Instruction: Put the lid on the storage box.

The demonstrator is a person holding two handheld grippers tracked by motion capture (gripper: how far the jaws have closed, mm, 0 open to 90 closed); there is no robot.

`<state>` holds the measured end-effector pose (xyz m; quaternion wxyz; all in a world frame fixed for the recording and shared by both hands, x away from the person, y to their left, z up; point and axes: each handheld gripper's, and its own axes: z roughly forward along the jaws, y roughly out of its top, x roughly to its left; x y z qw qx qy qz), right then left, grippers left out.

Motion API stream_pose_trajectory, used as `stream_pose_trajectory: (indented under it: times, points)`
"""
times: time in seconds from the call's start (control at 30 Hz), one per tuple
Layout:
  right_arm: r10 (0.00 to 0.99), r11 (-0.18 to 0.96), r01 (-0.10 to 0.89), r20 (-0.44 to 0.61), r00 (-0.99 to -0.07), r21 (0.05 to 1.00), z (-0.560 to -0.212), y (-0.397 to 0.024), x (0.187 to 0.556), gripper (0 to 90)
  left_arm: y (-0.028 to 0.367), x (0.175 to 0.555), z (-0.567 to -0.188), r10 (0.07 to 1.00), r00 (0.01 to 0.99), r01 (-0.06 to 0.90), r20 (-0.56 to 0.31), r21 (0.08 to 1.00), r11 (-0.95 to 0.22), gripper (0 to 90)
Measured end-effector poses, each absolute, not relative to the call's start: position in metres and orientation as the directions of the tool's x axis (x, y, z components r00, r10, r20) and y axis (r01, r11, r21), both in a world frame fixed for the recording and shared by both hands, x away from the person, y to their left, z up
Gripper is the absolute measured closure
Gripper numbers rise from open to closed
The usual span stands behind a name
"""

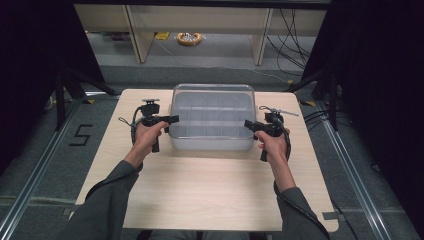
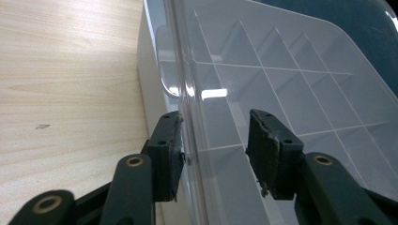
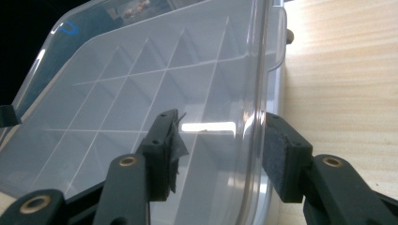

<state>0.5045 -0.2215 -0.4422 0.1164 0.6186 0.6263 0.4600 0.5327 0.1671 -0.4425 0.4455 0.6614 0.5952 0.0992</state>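
Note:
A clear plastic box (image 1: pixel 212 117) with a shut lid and a grid of empty compartments stands at the far middle of the wooden table (image 1: pixel 210 185). My left gripper (image 1: pixel 172 119) is at the box's left end. In the left gripper view its jaws (image 2: pixel 213 140) straddle the lid's rim (image 2: pixel 187 93), one pad beside the outer wall and the other above the lid, with a gap showing. My right gripper (image 1: pixel 248 123) is at the right end. Its jaws (image 3: pixel 218 150) straddle the lid's rim (image 3: pixel 257 84) there, and neither pad presses on it.
Bare tabletop lies between the box and the person's forearms. Beyond the table are desk legs, a yellow roll (image 1: pixel 189 38) on the floor and loose cables (image 1: pixel 292 40) at the right. Dark curtains and stand legs flank both sides of the table.

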Motion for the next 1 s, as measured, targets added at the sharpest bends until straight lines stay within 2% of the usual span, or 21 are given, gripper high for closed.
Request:
stream_pose_trajectory:
  times: [0.27,0.33,0.57,0.6,0.67,0.73,0.77,0.83,1.0]
  points:
    - [0.882,-0.192,0.653,0.421,-0.214,0.733,-0.446,-0.221,0.505,51.1,0.165,0.53,-0.444,0.882,0.289,0.679,-0.372,0.73,0.085,52.6]
    - [0.895,-0.145,0.637,0.376,-0.242,0.757,-0.447,-0.224,0.508,50.1,0.164,0.53,-0.443,0.887,0.3,0.676,-0.352,0.735,0.063,50.0]
    - [0.9,-0.136,0.631,0.361,-0.243,0.764,-0.445,-0.225,0.507,51.5,0.162,0.53,-0.444,0.887,0.301,0.675,-0.349,0.735,0.061,48.0]
    - [0.911,-0.121,0.622,0.336,-0.241,0.774,-0.444,-0.225,0.506,51.4,0.162,0.53,-0.443,0.888,0.307,0.674,-0.343,0.737,0.052,48.0]
    - [0.896,-0.136,0.626,0.365,-0.252,0.768,-0.445,-0.226,0.504,52.7,0.162,0.531,-0.446,0.9,0.309,0.677,-0.309,0.735,0.02,50.9]
    - [0.896,-0.114,0.628,0.353,-0.27,0.77,-0.444,-0.231,0.506,53.1,0.162,0.532,-0.451,0.892,0.308,0.689,-0.33,0.724,0.031,49.9]
    - [0.889,-0.149,0.652,0.389,-0.241,0.743,-0.443,-0.229,0.505,52.7,0.162,0.531,-0.451,0.892,0.306,0.689,-0.334,0.724,0.035,49.9]
    - [0.882,-0.161,0.65,0.403,-0.243,0.743,-0.443,-0.23,0.504,52.6,0.162,0.531,-0.451,0.893,0.302,0.688,-0.335,0.724,0.038,49.9]
    - [0.891,-0.144,0.647,0.382,-0.244,0.749,-0.457,-0.241,0.508,50.3,0.165,0.532,-0.451,0.886,0.31,0.704,-0.344,0.709,0.029,49.6]
